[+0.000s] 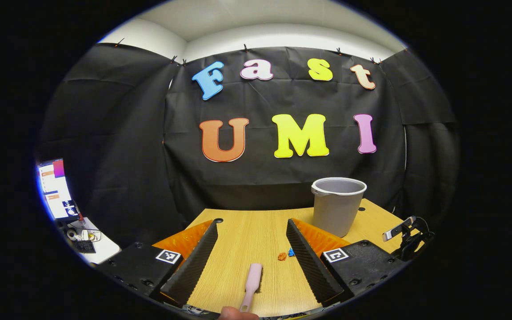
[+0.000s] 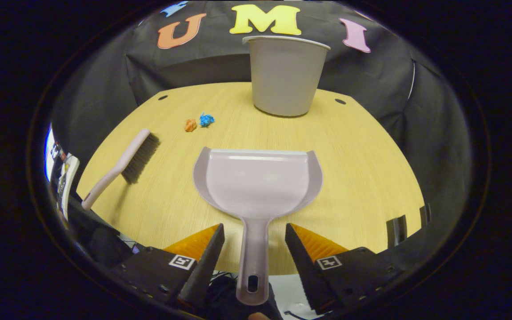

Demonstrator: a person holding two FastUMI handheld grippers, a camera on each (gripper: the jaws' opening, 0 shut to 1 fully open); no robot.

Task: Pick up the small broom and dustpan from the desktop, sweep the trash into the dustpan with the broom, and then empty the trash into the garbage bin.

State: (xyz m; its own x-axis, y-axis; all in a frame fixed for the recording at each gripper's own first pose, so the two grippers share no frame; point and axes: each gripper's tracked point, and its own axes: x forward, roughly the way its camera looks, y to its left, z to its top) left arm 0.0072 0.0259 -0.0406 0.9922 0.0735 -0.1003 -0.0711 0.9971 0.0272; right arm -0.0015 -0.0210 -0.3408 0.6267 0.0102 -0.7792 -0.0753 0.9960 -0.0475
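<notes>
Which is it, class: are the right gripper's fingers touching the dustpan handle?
Apart. In the right gripper view, the right gripper stands open, and bare table shows on both sides between its fingers and the dustpan handle.

a lab booth: black cloth walls point(image 1: 118, 146), monitor point(image 1: 56, 189) beside desk point(image 1: 256, 235).

Bright even light, sharp, fisheye-warped edges
</notes>
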